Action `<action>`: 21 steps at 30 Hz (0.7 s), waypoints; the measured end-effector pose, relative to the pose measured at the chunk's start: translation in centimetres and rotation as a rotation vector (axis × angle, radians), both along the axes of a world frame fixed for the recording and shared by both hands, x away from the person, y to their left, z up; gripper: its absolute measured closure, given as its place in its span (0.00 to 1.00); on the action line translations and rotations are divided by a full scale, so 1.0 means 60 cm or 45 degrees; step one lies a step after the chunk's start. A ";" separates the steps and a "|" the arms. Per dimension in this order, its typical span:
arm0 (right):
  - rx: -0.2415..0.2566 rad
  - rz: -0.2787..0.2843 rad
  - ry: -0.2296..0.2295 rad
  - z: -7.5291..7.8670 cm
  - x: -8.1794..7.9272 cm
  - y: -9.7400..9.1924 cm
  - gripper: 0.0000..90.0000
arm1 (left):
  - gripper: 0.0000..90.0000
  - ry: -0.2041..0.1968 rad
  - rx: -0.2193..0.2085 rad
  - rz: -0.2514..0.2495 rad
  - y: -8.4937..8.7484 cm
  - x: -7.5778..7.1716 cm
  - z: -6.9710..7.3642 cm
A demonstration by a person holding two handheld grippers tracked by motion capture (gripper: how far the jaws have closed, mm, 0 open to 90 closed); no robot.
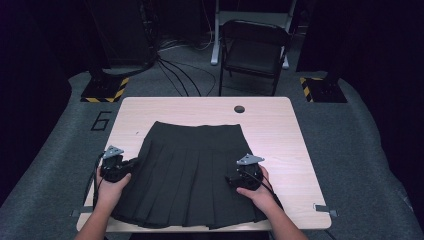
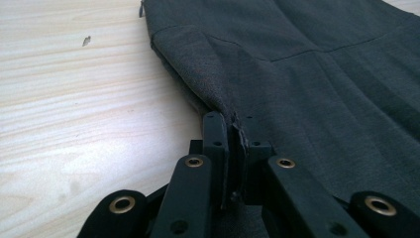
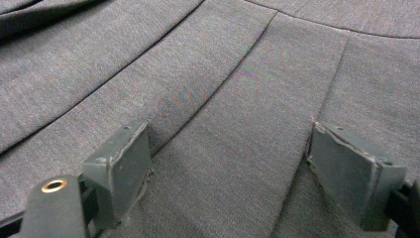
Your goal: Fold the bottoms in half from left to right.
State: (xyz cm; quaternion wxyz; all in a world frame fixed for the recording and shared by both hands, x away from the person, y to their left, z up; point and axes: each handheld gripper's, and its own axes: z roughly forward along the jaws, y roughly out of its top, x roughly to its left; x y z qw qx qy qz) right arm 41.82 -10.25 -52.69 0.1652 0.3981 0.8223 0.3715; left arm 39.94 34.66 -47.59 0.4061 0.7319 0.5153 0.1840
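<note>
Two tools: left tool (image 2: 233,144) pinches the skirt (image 1: 192,170) edge; right tool (image 3: 228,173) rests spread on pleats.

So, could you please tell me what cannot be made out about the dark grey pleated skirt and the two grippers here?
- Dark grey pleated skirt: near hem, high view, partly covered by the person's forearms.
- Left gripper: how many fabric layers it pinches, hidden between shut jaws.
- Right gripper: whether its open pads touch cloth, unclear.
</note>
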 end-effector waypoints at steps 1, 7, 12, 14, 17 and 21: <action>0.000 0.001 0.000 0.000 0.000 0.000 0.18 | 0.94 -0.001 -0.007 -0.002 -0.002 0.000 0.001; -0.001 0.001 -0.001 0.000 0.000 0.000 0.18 | 0.94 -0.017 0.004 -0.029 -0.010 0.003 0.013; 0.000 0.000 0.000 0.000 0.000 0.000 0.18 | 0.94 -0.003 0.032 -0.053 -0.012 0.008 0.026; -0.001 0.001 0.000 0.000 0.000 0.000 0.18 | 0.94 -0.006 0.033 -0.055 -0.014 0.011 0.032; -0.001 -0.003 -0.001 0.000 0.000 0.000 0.18 | 0.94 -0.001 0.037 -0.060 -0.017 0.015 0.043; 0.001 -0.002 -0.001 0.000 0.000 0.000 0.18 | 0.94 0.001 0.060 -0.084 -0.023 0.016 0.056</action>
